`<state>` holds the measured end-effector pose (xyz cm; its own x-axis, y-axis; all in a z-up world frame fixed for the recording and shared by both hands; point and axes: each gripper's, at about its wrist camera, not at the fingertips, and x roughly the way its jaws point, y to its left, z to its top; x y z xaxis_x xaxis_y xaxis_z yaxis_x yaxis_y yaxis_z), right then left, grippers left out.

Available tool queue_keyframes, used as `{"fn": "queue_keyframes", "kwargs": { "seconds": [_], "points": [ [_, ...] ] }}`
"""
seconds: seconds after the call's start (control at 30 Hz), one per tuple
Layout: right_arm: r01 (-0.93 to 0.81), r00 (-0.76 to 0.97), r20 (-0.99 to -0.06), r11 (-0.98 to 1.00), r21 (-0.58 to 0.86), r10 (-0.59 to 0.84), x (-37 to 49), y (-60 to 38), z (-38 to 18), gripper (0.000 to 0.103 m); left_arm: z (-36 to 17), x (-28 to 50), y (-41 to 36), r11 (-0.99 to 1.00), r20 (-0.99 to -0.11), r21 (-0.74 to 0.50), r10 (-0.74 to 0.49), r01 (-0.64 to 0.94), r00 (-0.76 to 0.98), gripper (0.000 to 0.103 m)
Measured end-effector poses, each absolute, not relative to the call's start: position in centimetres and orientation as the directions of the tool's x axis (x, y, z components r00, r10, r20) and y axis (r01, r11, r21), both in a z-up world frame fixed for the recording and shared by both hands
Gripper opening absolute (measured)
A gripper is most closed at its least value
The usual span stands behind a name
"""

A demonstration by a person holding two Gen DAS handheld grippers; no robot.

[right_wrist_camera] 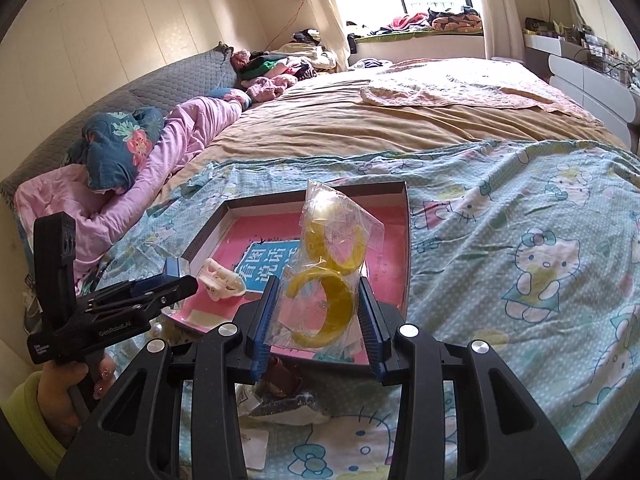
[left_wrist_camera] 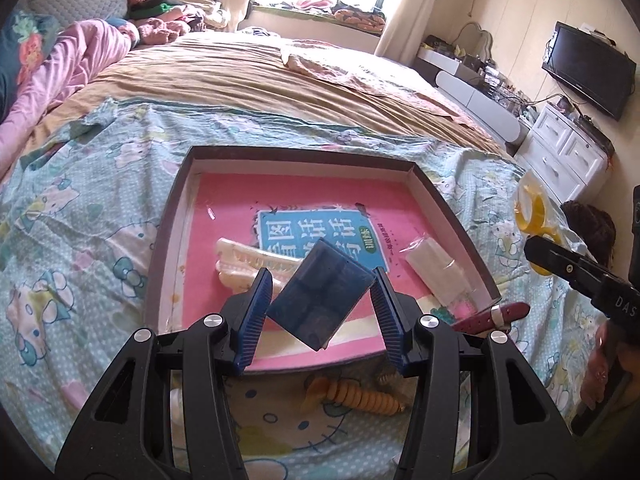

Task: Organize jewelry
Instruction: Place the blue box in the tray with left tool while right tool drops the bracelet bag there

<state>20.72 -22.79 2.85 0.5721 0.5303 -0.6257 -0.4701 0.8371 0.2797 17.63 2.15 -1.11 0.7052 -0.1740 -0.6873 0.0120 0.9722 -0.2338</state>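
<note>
- At the lower centre of the left wrist view, the left gripper (left_wrist_camera: 320, 296) holds a dark blue box (left_wrist_camera: 320, 294), tilted corner-on between the two pads and hanging over the near part of the tray (left_wrist_camera: 452, 216).
- In the right wrist view, lower centre, the right gripper (right_wrist_camera: 316, 308) pinches a clear bag (right_wrist_camera: 332, 268) of yellow hoops (right_wrist_camera: 326, 304); the bag's top stands free above the pads.
- The tray lies on the patterned sheet (left_wrist_camera: 100, 208), a pink book (left_wrist_camera: 304, 192) lining its floor. A white clip (left_wrist_camera: 244, 264) sits at its lower left and a white packet (left_wrist_camera: 436, 268) at its right.
- Below the tray's near wall, on the sheet, lie a red strap (left_wrist_camera: 496, 316) and an orange spiral tie (left_wrist_camera: 360, 396), both outside the tray.
- Risk, box: the pads bear on its corners, not flat faces, so it could twist and drop onto the clip, or its lid could spring if it has one; I cannot tell.
- Risk, bag: thin slick film, gripped low, could slide through the pads or tear, letting the hoops fall short of the tray.
- Risk, crowding: both grippers come in over the same near edge and could knock each other.
- Risk, tray: it rests on soft bedding, so a push on its wall could tip or shift it.
</note>
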Motion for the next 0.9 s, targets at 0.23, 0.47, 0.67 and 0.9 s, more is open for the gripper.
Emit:
{"fn": "queue_keyframes", "kwargs": {
  "seconds": [0.23, 0.47, 0.67, 0.9],
  "points": [
    [-0.467, 0.568, -0.633, 0.839, 0.278, 0.526, 22.1, -22.9, 2.7, 0.037, -1.3, 19.4, 0.7, 0.965, -0.694, -0.255, -0.227, 0.062, 0.683, 0.043],
    [-0.459, 0.531, -0.66, 0.835, 0.302, 0.531, 24.0, -22.8, 1.7, 0.037, -2.9, 20.0, -0.4, 0.957, -0.717, -0.264, -0.276, 0.117, 0.64, 0.043],
    [-0.463, 0.487, -0.696, 0.832, 0.307, 0.528, 25.6, -21.7, 0.3, 0.037, -4.1, 20.4, -0.1, 0.956, -0.738, -0.267, -0.282, 0.119, 0.613, 0.043],
    [-0.48, 0.441, -0.728, 0.823, 0.304, 0.525, 26.6, -20.0, -1.2, 0.037, -5.2, 21.0, 0.5, 0.963, -0.762, -0.251, -0.26, 0.099, 0.594, 0.043]
  ]
}}
